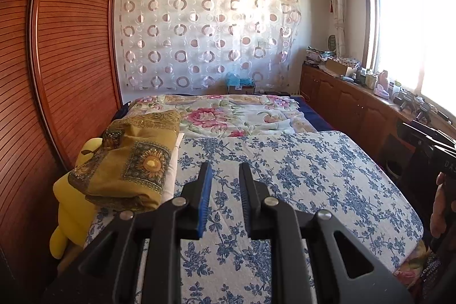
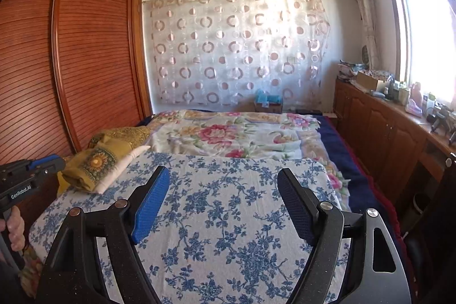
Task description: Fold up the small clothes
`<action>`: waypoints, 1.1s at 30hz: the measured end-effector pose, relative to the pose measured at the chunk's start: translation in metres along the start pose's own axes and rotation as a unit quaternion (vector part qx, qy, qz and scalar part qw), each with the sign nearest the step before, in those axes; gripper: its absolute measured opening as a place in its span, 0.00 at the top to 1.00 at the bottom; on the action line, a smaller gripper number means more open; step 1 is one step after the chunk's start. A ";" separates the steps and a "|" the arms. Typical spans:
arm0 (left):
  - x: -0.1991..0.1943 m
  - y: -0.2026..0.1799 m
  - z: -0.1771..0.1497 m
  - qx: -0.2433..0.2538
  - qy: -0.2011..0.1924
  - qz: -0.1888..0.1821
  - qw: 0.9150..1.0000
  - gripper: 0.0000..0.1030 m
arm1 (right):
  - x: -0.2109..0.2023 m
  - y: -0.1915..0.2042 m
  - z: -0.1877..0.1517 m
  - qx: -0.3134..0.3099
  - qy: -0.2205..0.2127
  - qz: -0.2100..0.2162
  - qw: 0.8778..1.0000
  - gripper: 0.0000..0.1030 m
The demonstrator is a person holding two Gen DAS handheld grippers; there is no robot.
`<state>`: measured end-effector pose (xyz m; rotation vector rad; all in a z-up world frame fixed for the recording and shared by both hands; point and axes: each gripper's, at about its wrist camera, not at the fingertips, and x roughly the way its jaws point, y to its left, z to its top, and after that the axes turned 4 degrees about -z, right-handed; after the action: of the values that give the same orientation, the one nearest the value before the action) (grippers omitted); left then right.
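Clothes to fold are not on the blue-flowered board [image 2: 228, 218]; only a folded mustard cloth [image 1: 134, 161] lies at its ten o'clock corner. Left gripper [image 1: 225, 184] jaws narrow and empty, right gripper [image 2: 223, 201] jaws wide, empty: fetch one garment, spread it flat centrally.

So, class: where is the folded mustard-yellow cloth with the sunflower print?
The folded mustard-yellow sunflower cloth lies at the left edge of the blue-flowered white cover, beside the yellow plush toy and the wooden wardrobe.
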<state>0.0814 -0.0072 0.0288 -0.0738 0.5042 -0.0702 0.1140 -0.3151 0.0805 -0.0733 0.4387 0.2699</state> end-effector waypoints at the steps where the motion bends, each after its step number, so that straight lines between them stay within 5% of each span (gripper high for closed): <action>1: -0.001 0.000 0.000 0.001 0.000 0.000 1.000 0.83 | 0.000 0.000 0.000 0.000 0.000 0.000 1.000 0.22; 33: -0.013 -0.005 0.010 0.010 -0.014 0.002 1.000 0.83 | -0.003 0.002 -0.004 -0.002 0.000 -0.006 1.000 0.22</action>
<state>0.0748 -0.0111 0.0436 -0.0538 0.4757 -0.0699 0.1088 -0.3145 0.0779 -0.0800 0.4379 0.2593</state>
